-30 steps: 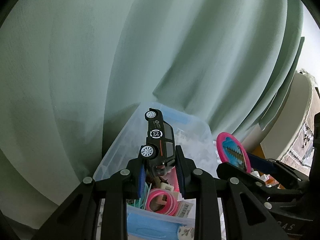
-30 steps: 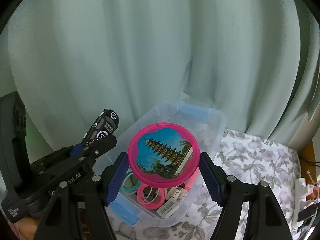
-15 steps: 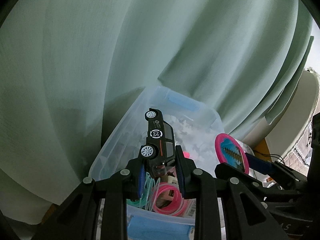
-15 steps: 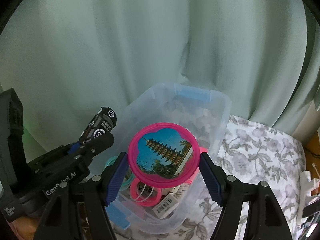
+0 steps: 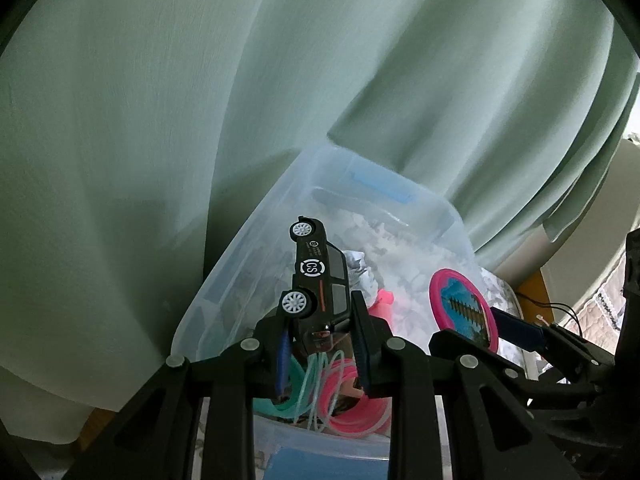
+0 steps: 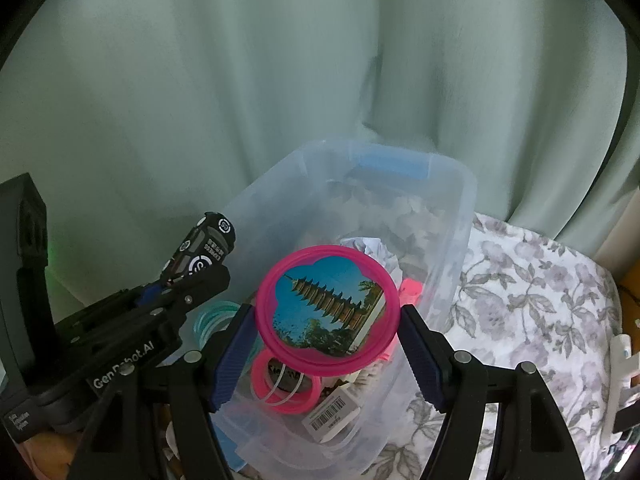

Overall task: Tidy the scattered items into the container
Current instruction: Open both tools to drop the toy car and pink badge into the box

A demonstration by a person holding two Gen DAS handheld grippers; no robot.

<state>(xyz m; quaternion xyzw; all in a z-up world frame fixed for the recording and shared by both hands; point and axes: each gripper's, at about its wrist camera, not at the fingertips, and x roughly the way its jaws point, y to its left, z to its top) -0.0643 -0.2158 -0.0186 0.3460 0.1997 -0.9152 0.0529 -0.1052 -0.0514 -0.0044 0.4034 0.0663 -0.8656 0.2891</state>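
A clear plastic bin with blue latches stands on a floral cloth; it also shows in the left wrist view. Inside lie pink rings, teal rings, a barcode tag and crumpled paper. My left gripper is shut on a black toy car, nose up, above the bin's near end. My right gripper is shut on a round pink-framed mirror with a pagoda picture, held over the bin. The mirror also shows in the left wrist view.
A green curtain hangs close behind the bin. The floral cloth spreads to the right. A white object lies at the cloth's right edge. A pale rounded furniture edge is at the far right.
Both grippers have moved forward and down toward the bin, which now looks larger and more beneath them. Car and mirror stay gripped.
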